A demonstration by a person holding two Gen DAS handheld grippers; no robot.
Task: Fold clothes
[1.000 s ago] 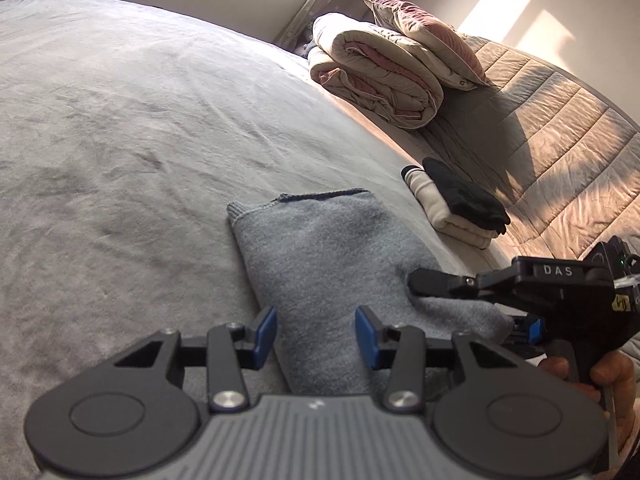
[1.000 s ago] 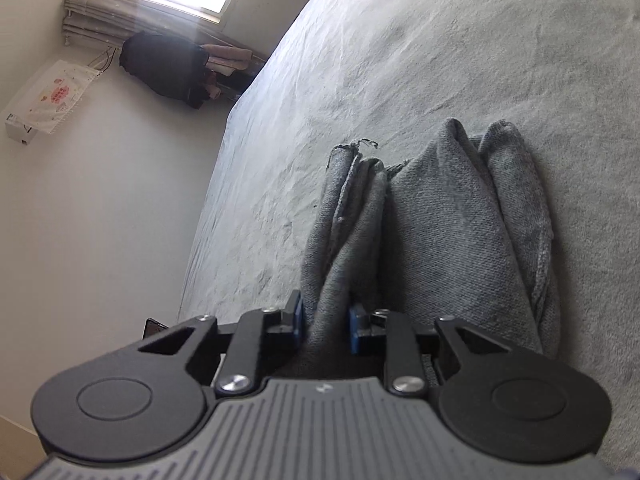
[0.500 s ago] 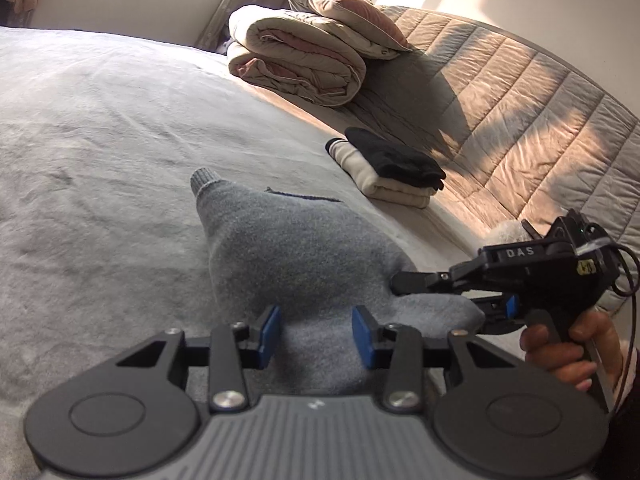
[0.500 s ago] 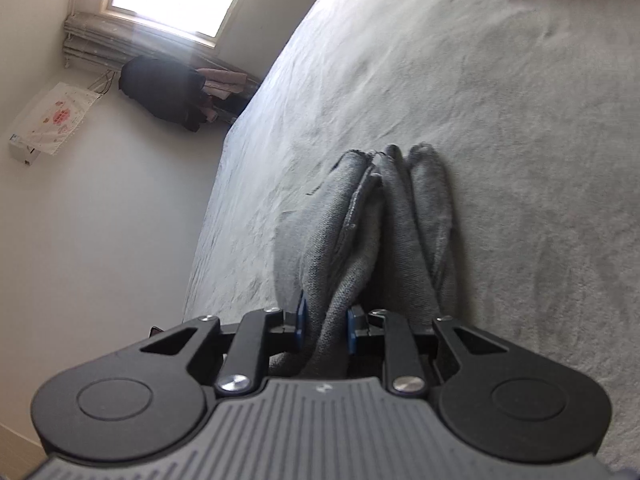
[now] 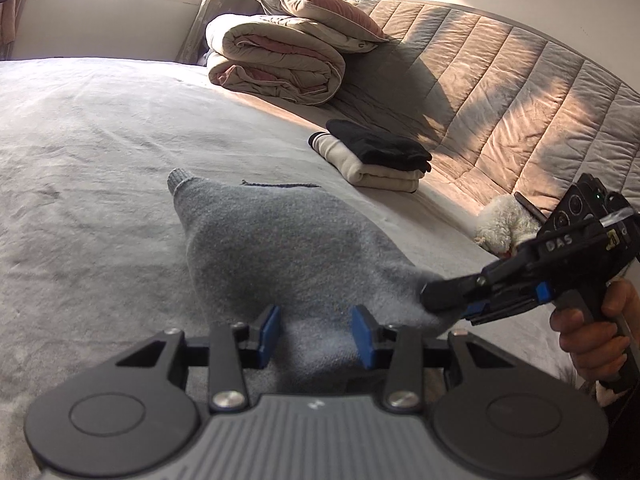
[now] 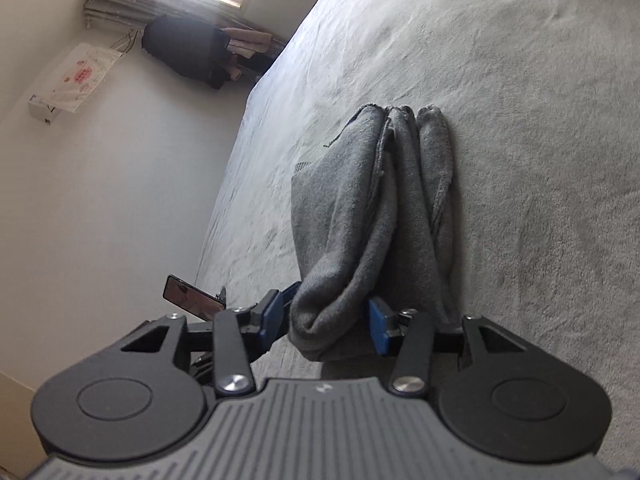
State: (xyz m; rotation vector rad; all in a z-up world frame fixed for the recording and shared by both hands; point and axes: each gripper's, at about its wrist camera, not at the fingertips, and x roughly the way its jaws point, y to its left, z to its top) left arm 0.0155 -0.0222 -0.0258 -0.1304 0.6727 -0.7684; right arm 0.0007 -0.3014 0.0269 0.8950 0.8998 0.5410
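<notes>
We have the grey garment folded into a thick bundle on the bed, its far end resting on the cover and its near end raised between our two tools. Left tongs: blue pads spread, the near edge of the bundle lying between them, not pinched. Right tongs: spread as well in their own view, with the rolled end of the garment sitting in the gap; from the left camera they enter the cloth from the right side.

Progress, our judgement: the main folds look done, as several layers are stacked side by side ahead of the right tongs. What appears left is setting the bundle down flat and moving it to the pile.

Surroundings: a stack of folded clothes, black on cream, lies ahead and to the right of the left tongs. Beyond it are a rolled duvet with a pillow on top, and the padded headboard. A small white fluffy thing sits behind the right tongs. A phone shows left of the right tongs. Nothing blocks the path to the stack.
</notes>
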